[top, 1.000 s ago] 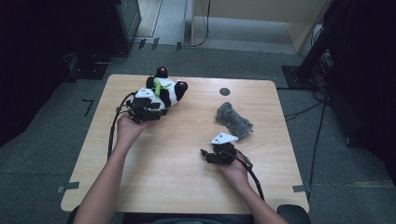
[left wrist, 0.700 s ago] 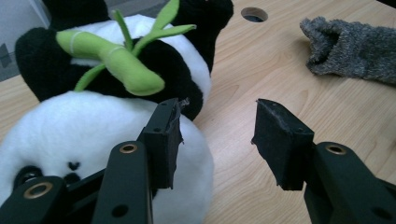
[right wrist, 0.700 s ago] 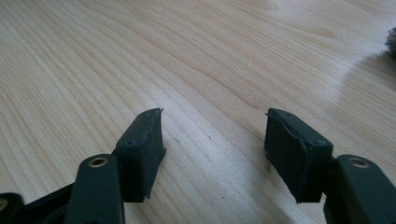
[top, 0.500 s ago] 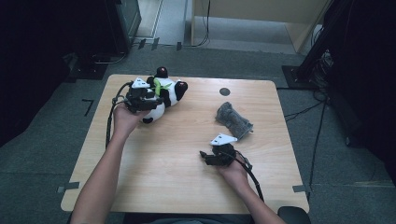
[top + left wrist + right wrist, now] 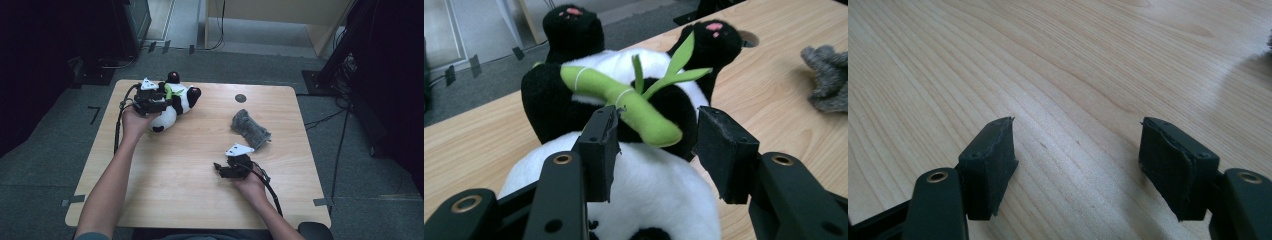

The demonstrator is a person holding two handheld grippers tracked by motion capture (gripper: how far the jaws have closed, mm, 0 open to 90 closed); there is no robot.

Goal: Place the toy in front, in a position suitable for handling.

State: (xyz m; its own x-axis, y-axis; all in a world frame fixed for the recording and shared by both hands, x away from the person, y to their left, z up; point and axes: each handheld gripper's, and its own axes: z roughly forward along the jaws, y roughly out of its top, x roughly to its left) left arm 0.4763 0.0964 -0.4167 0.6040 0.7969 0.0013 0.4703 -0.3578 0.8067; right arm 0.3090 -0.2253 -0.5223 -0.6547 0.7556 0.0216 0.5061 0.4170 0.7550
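Plush panda (image 5: 624, 150) in left gripper (image 5: 654, 135) jaws, forearm outstretched, wrist bent

Fluffy plush panda (image 5: 644, 185), felt bamboo (image 5: 624, 102), matt wooden table (image 5: 200, 165)

- Table (image 5: 200, 190): seen from above; clock directions are read from its centre, 12 o'clock being the far edge.
- Plush panda (image 5: 175, 102): lies at 11 o'clock, near the far edge.
- Left gripper (image 5: 159, 103): on the panda's 9 o'clock side, jaws over its body.
- Plush grey toy (image 5: 250, 130): lies at 2 o'clock.
- Right gripper (image 5: 219, 170): at 5 o'clock, just before the grey toy, over bare tabletop.
- Round hole (image 5: 240, 98): at 1 o'clock, behind the grey toy.
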